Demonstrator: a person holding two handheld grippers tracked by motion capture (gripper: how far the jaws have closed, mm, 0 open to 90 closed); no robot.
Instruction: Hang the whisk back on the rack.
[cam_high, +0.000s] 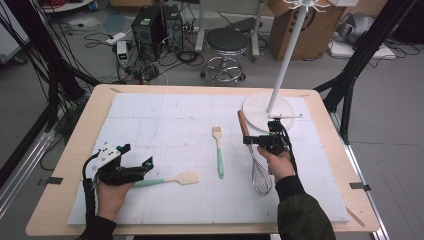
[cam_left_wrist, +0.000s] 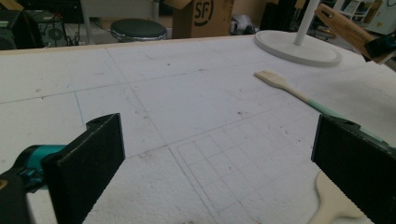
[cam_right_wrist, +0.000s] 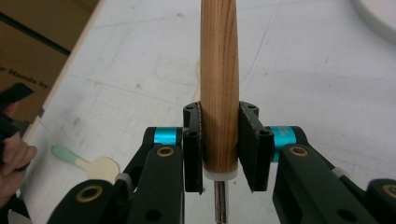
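A whisk (cam_high: 260, 176) with a wooden handle (cam_high: 243, 124) is gripped at the handle's lower end by my right gripper (cam_high: 260, 141), its wire head hanging back toward the person. In the right gripper view both pads clamp the whisk handle (cam_right_wrist: 219, 93) inside the right gripper (cam_right_wrist: 220, 144). My left gripper (cam_high: 142, 168) rests at the mat's left with its jaws wide apart and nothing between them, open (cam_left_wrist: 217, 163). A wooden spatula (cam_high: 175, 179) with a teal handle lies just right of it, its blade (cam_left_wrist: 334, 200) beside the right jaw. A teal-handled pastry brush (cam_high: 218, 150) lies mid-mat.
A white stand's round base (cam_high: 260, 107) and pole (cam_high: 285, 65) stand at the mat's far right, just beyond the whisk. The white foam mat (cam_high: 165, 115) covers a wooden table. A stool (cam_high: 226, 42), boxes and cables sit on the floor behind.
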